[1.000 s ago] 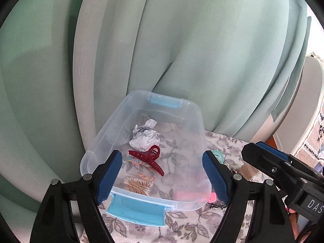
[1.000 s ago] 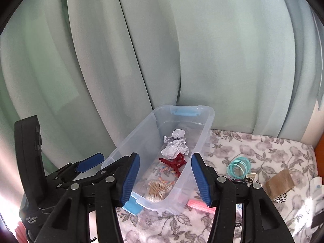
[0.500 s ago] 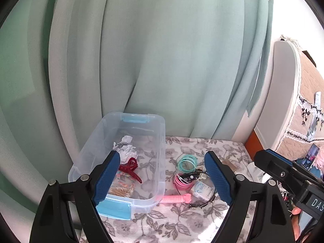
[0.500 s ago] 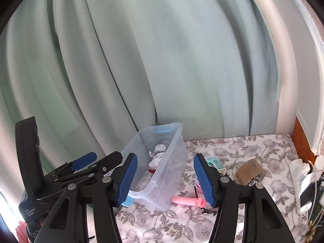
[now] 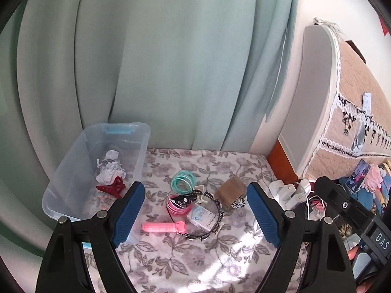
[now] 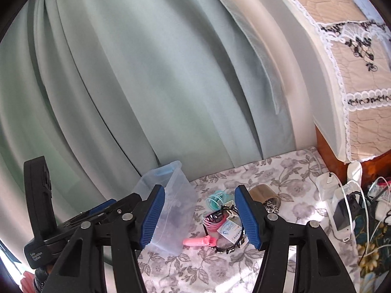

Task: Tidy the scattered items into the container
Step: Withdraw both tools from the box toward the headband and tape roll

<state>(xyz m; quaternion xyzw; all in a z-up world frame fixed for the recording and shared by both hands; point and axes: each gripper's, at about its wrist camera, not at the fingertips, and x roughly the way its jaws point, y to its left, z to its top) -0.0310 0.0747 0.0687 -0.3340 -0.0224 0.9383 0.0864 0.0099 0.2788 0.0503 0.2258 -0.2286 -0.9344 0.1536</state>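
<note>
While a pale green curtain (image 5: 171,61) hangs behind everything, a flowered cloth (image 5: 195,256) covers the worktop. At its left end stands a clear plastic box (image 5: 73,171) holding crumpled paper (image 5: 110,168) and a red hair claw (image 5: 111,188). Both grippers hover above the cloth: left gripper (image 5: 195,214) spread wide and empty; right gripper (image 6: 199,217) with fingers (image 6: 152,216) parted, just been widening, nothing between them. Scattered right of the box lie a studded black headband (image 5: 210,229), a brown tape roll (image 5: 231,191), teal hair ties (image 5: 183,182), pink hair ties (image 5: 176,206), a pink clip (image 5: 162,227) and a small white packet (image 5: 201,216).
</note>
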